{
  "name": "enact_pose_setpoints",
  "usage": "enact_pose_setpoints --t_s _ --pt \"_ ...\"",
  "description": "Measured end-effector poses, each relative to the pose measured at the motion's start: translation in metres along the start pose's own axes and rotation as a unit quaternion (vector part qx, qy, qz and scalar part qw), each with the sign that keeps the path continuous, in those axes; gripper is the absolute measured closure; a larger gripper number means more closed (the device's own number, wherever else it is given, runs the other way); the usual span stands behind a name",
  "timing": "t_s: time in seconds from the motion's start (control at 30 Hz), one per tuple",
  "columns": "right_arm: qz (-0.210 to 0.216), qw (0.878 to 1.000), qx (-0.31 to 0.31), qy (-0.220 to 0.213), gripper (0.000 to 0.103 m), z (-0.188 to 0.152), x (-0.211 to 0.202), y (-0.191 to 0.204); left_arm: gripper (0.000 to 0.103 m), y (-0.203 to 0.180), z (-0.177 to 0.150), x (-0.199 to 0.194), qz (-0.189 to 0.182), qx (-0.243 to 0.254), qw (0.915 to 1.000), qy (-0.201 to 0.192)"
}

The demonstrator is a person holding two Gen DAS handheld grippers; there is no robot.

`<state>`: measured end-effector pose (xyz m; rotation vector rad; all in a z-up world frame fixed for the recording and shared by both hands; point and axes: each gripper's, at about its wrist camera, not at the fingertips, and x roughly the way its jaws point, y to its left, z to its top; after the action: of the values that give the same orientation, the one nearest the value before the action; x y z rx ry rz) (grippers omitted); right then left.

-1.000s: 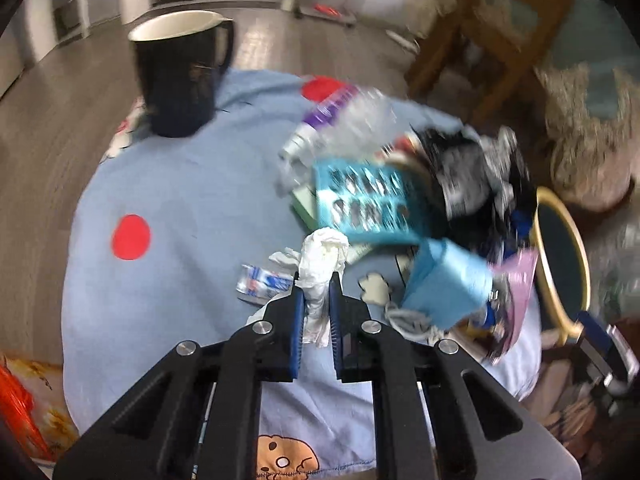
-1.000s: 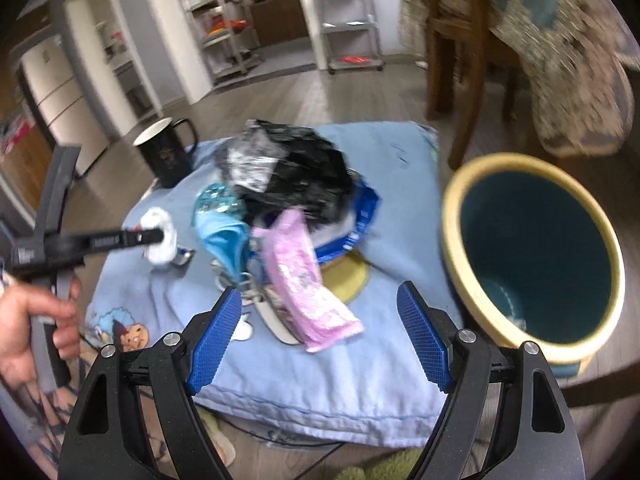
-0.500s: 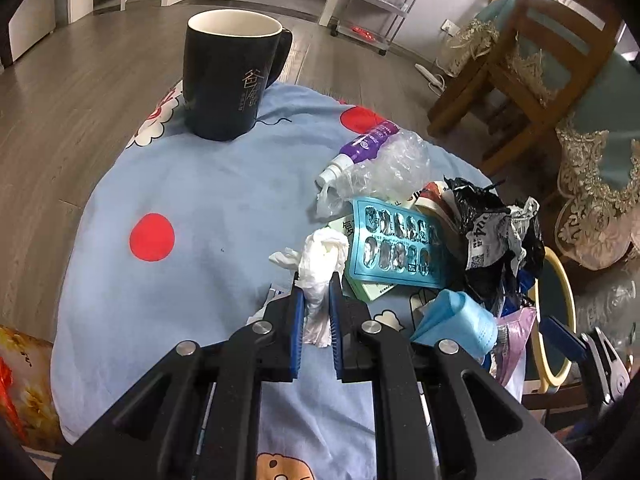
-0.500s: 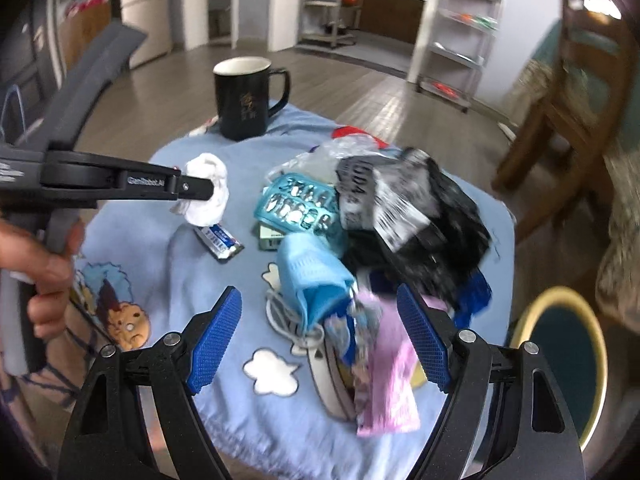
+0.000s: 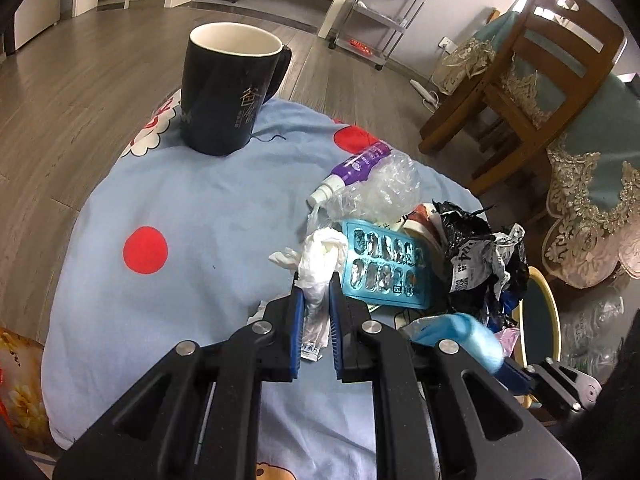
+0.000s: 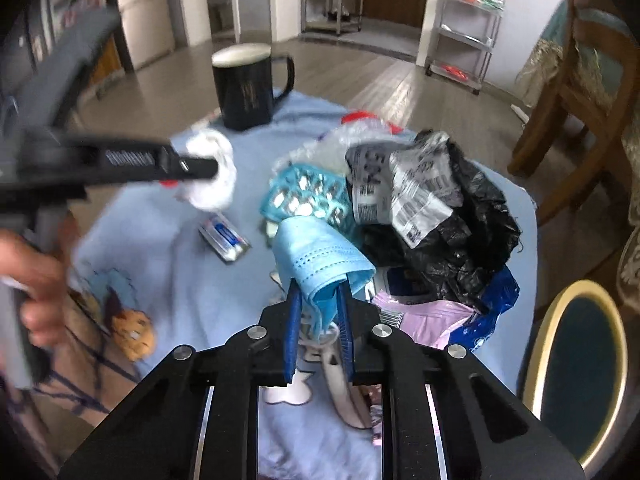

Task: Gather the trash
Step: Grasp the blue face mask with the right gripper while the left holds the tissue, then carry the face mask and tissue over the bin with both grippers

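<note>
**Fingers closed on mask and tissue**

Right gripper (image 6: 318, 310), spread wide half a second ago, has now clamped its fingers on the blue face mask (image 6: 320, 256), lifted at the near edge of the trash heap. The left gripper (image 5: 316, 298) still pinches the crumpled white tissue (image 5: 320, 264) above the blue-clothed table (image 5: 180, 208). One black mug (image 5: 230, 92), one black bag (image 6: 456, 216), one teal blister pack (image 5: 386, 268), one purple tube (image 5: 356, 166), one small wrapper (image 6: 225, 238). One yellow-rimmed bin (image 6: 576, 364) stands beside the table.
</note>
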<state>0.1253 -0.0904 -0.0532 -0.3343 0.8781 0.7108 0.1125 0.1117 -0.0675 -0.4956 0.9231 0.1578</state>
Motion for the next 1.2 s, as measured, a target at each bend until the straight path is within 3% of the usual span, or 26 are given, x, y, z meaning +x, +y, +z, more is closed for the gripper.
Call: enact_pose_setpoints --t_s 0.23,0.43,0.73,1.0,1.2 --pt "0.058 0.993 0.077 -0.062 0.089 0.013 -0.043 -0.021 0.092 -0.004 0.002 -0.007 0.002 0.005 0.9998 -0.018" --pt "0.066 0.987 0.108 -0.103 0.090 0.020 -0.074 -0.039 0.092 -0.005 0.005 -0.017 -0.014 0.004 0.9990 -0.042" --pt "0.042 0.976 0.157 -0.143 0.090 0.009 -0.113 -0.086 0.092 -0.030 0.009 -0.036 -0.060 0.042 0.9938 -0.083" --pt "-0.021 0.967 0.196 -0.162 0.090 -0.037 -0.157 -0.135 0.092 -0.063 0.005 -0.045 -0.109 0.073 0.9875 -0.088" --pt "-0.061 0.954 0.243 -0.167 0.090 -0.075 -0.168 -0.165 0.092 -0.099 0.000 -0.051 -0.146 0.104 0.9806 -0.080"
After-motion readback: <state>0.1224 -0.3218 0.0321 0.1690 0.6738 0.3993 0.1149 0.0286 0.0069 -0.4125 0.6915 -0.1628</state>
